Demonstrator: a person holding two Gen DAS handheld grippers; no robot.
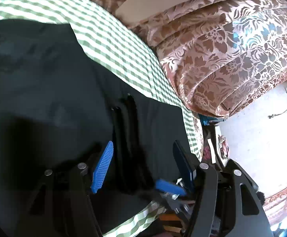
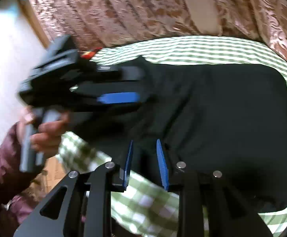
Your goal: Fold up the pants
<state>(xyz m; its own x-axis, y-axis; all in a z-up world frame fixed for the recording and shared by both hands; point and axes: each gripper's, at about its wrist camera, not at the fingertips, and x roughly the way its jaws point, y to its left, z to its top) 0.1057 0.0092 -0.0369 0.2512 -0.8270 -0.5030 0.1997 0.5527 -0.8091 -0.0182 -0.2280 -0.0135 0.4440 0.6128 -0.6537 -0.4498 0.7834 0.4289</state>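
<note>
Black pants (image 1: 44,83) lie spread on a green-and-white checked sheet (image 1: 111,39). In the left wrist view my left gripper (image 1: 143,146) is open, its blue pads (image 1: 103,167) on either side of a raised fold of the pants edge (image 1: 126,138). In the right wrist view the pants (image 2: 222,118) form a broad folded slab. My right gripper (image 2: 144,148) hovers at the near edge of the pants, jaws a narrow gap apart, nothing visibly clamped. The left gripper (image 2: 121,96) shows blurred at the pants' left end, held by a hand (image 2: 48,134).
A brown floral quilt (image 1: 222,55) is bunched along the far side of the bed, also in the right wrist view (image 2: 123,9). The bed edge (image 1: 194,134) drops to a pale floor (image 1: 252,138) with clutter. The checked sheet (image 2: 143,201) is rumpled below the right gripper.
</note>
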